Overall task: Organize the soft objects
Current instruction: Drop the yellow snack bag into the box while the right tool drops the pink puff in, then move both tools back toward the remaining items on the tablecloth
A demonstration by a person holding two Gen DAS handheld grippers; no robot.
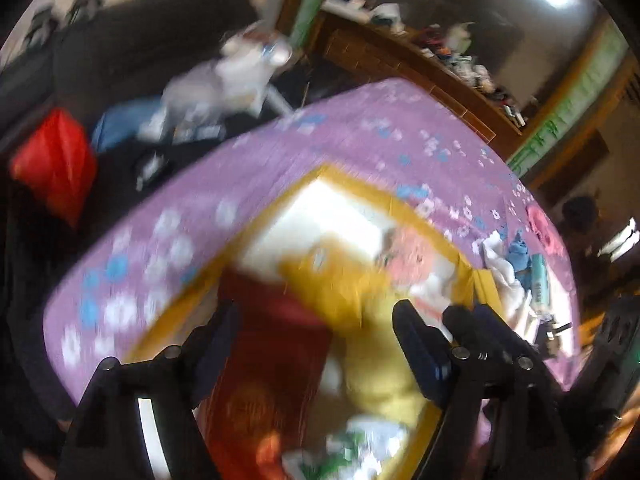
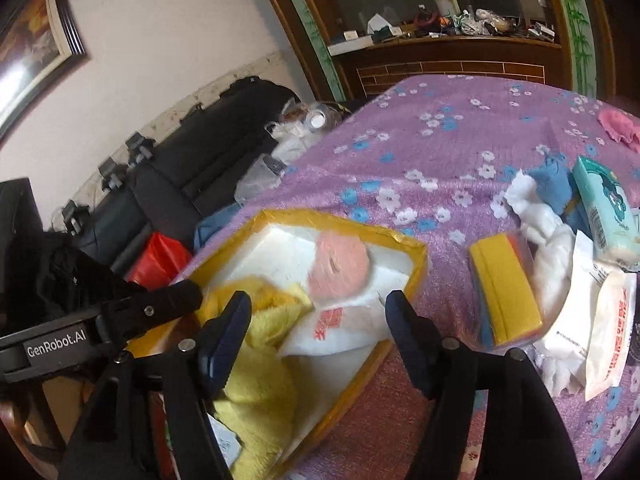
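A white foam box with yellow tape edges (image 2: 416, 252) (image 1: 348, 178) sits on the purple flowered bed. In it lie a yellow towel (image 2: 256, 384) (image 1: 360, 320), a pink round puff (image 2: 340, 264) (image 1: 408, 256), a white packet with orange print (image 2: 336, 328) and a dark red item (image 1: 272, 344). My right gripper (image 2: 316, 336) is open and empty above the box. My left gripper (image 1: 316, 340) is open over the towel and red item; its view is blurred. My left gripper also shows in the right wrist view (image 2: 160, 304). Beside the box lie a yellow sponge pack (image 2: 504, 292), white cloth (image 2: 548, 232), a blue cloth (image 2: 552, 184) and a tissue pack (image 2: 604, 208).
The purple bedspread (image 2: 460, 128) runs to a wooden headboard shelf (image 2: 448, 44) full of clutter. A pink cloth (image 2: 618, 126) lies far right. A black sofa (image 2: 192, 168) with a red bag (image 2: 160, 260) stands left of the bed. A white wipes packet (image 2: 600, 320) lies at right.
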